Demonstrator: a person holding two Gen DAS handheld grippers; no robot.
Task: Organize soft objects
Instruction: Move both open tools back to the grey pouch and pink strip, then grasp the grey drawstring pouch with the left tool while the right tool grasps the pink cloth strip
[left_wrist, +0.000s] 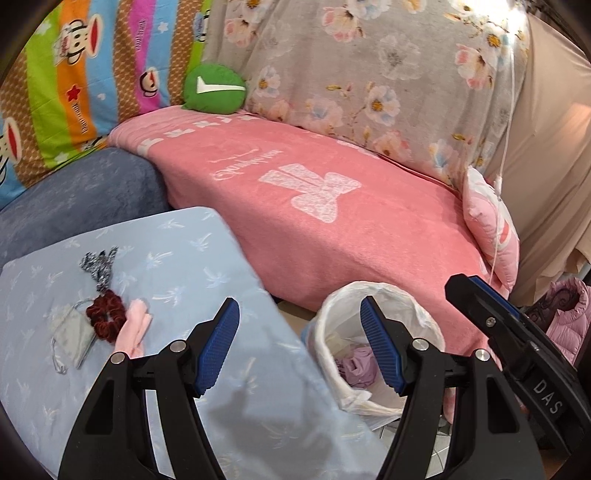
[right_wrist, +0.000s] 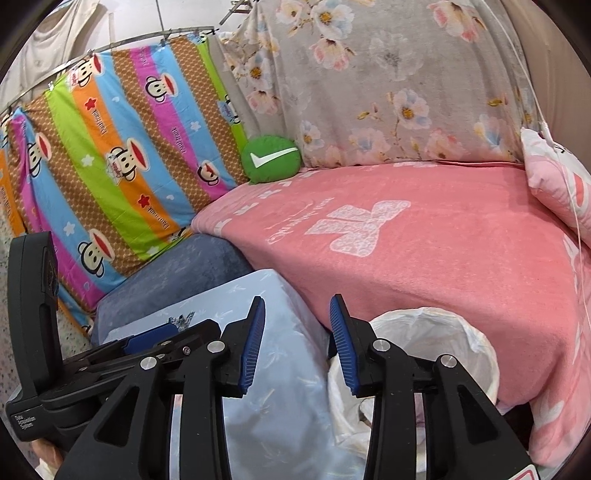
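Note:
On a light blue cushion (left_wrist: 177, 258) lie a dark red scrunchie (left_wrist: 106, 314), a pink cloth strip (left_wrist: 135, 328), a grey face mask (left_wrist: 72, 330) and a black-and-white knitted tie (left_wrist: 99, 266). My left gripper (left_wrist: 299, 314) hovers open over the cushion's right edge, with nothing between its blue pads. To its right stands a white-lined bin (left_wrist: 424, 317) holding a lilac cloth (left_wrist: 356, 365). My right gripper (right_wrist: 297, 306) is open and empty above the gap between the cushion (right_wrist: 280, 369) and the bin (right_wrist: 461, 332). The left gripper's body partly hides the small items in the right wrist view.
A pink blanket (left_wrist: 332, 229) covers the sofa seat behind. A green round cushion (left_wrist: 214, 88) with a white tick sits at its back corner. A blue-grey cushion (left_wrist: 74, 199) lies at the left. At the right are a pink pillow (left_wrist: 487, 236) and a pink puffer jacket (left_wrist: 565, 314).

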